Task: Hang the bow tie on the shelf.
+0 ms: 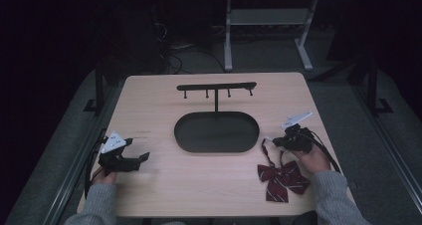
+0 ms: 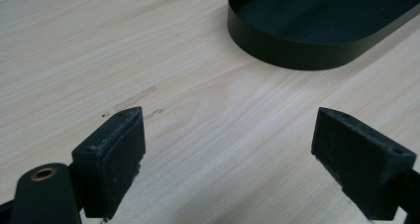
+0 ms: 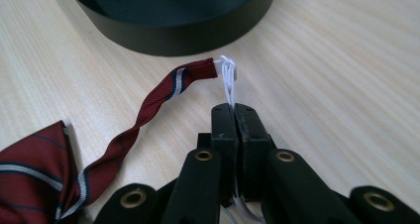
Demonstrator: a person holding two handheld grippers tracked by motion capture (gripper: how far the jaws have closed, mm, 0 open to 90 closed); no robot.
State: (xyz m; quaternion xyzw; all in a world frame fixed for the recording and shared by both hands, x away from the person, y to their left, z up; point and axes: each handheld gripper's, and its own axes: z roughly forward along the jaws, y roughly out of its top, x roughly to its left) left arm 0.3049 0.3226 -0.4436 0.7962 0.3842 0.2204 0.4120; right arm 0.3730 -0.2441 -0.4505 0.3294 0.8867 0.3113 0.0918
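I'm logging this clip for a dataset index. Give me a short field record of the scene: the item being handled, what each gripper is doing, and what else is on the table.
item: red striped bow tie lying at the table's near right
strap end: white elastic loop at the tip of the strap
right gripper: shut on the white elastic loop
left gripper: open, nothing between the jaws, above bare wood
stand: black hook rack rising from an oval tray, mid table, hooks bare

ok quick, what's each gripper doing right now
left gripper: open, holding nothing.
right gripper: shut on the white elastic loop of the bow tie.
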